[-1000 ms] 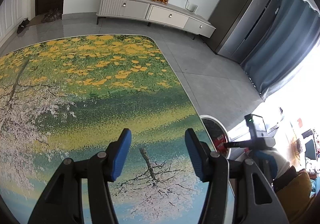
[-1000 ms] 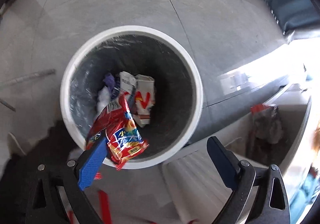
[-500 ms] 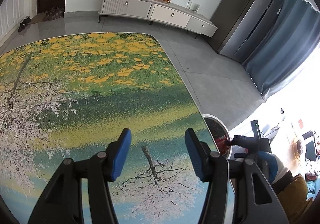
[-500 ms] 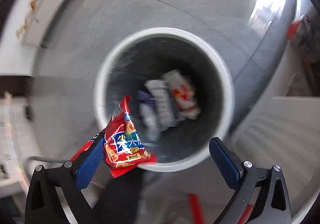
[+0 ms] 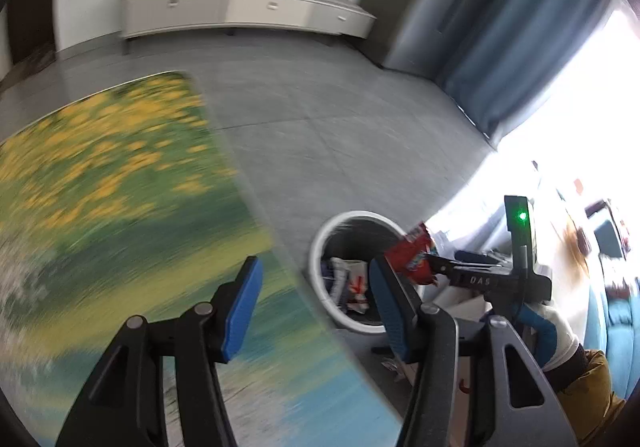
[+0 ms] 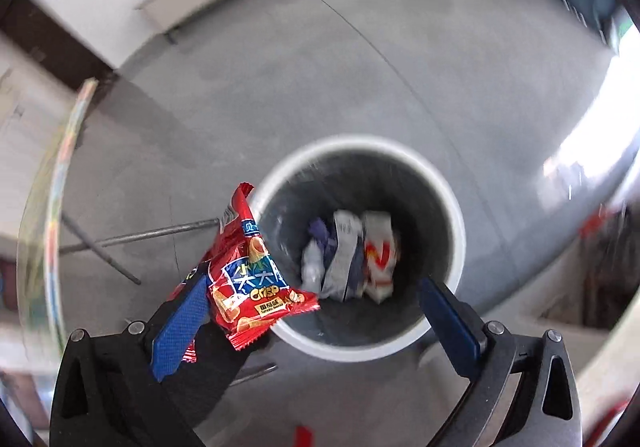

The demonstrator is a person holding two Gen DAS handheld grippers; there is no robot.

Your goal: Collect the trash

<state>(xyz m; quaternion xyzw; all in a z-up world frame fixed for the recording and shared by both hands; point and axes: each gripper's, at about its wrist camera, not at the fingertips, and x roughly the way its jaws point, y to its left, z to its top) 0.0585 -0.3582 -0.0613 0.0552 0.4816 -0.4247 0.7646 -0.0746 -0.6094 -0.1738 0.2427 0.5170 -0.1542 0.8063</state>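
The right gripper is wide open, low in the frame of the right wrist view, and it looks down into the round white trash bin on the grey floor. The red crinkly snack bag is not squeezed by anything. It seems stuck to the left blue pad, or just leaving it, I cannot tell which. It sits at the lower left of the bin's rim, partly over the opening and partly over the edge. Inside the bin lie some white and purple wrappers. The left gripper is open too and holds nothing. It hangs over the edge of the flowery green and yellow surface, at the bottom of its frame. What could go wrong: the bag is light and near the rim, so it may slide down outside the bin and land on the floor. It may also keep clinging to the pad and not fall at all. A small shake over the middle of the bin would help.
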